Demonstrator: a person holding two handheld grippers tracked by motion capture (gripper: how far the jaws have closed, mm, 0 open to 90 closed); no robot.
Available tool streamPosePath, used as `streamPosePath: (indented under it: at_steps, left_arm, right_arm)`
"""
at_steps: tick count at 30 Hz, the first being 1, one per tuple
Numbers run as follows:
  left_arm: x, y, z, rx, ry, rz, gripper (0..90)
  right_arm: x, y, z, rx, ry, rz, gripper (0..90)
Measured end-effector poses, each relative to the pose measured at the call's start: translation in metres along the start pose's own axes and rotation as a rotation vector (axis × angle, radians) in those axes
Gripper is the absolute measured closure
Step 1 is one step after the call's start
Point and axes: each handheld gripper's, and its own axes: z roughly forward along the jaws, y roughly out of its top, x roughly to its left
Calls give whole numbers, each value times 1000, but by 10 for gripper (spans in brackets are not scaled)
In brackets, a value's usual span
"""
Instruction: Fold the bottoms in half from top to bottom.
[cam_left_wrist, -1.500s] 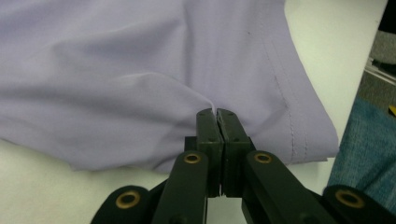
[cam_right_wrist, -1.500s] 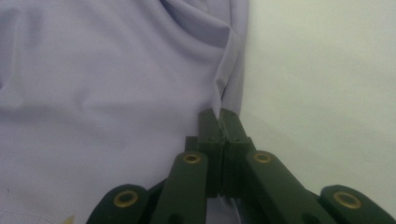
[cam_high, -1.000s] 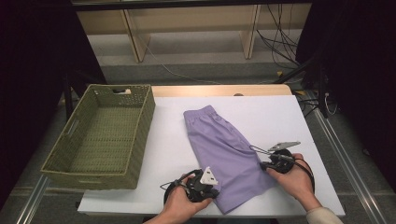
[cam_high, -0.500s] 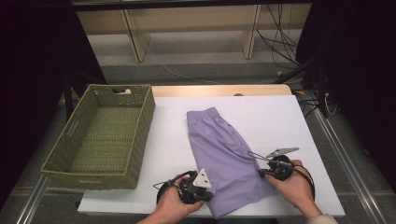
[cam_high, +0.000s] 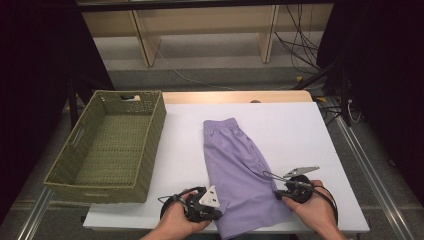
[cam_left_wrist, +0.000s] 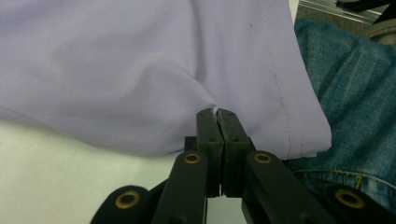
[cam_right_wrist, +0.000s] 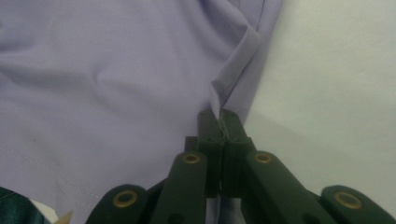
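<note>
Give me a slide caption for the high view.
Both grippers, left gripper and right gripper, pinch lilac shorts beside wicker basket.

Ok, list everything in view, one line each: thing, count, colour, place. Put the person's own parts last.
shorts: one, lilac, flat on the middle of the table, hem end hanging over the near edge
basket: one, olive-green woven, on the left part of the table, nothing in it
table: one, white top
shelving: pale wood, behind the table
cables: several, black, on the floor at the back right
jeans: blue denim, on the person's legs, seen past the hem in the left gripper view
left gripper: one, black, shut on the shorts' left edge near the hem
right gripper: one, black, shut on a fold at the shorts' right edge
hands: two, at the near edge, one around each gripper
</note>
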Motion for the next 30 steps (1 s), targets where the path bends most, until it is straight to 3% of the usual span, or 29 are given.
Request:
streamPosePath:
  at_steps: [13, 19, 30]
  left_arm:
    - [3, -10, -9, 8, -21, -4, 882]
    - [6, -17, -15, 5, -35, -2, 882]
    - [9, -28, -23, 6, -57, 3, 882]
  right_arm:
    - [11, -7, -2, 18, 28, 13, 893]
    - [15, -10, -3, 22, 61, 24, 893]
    - [26, -15, -3, 26, 93, 8, 895]
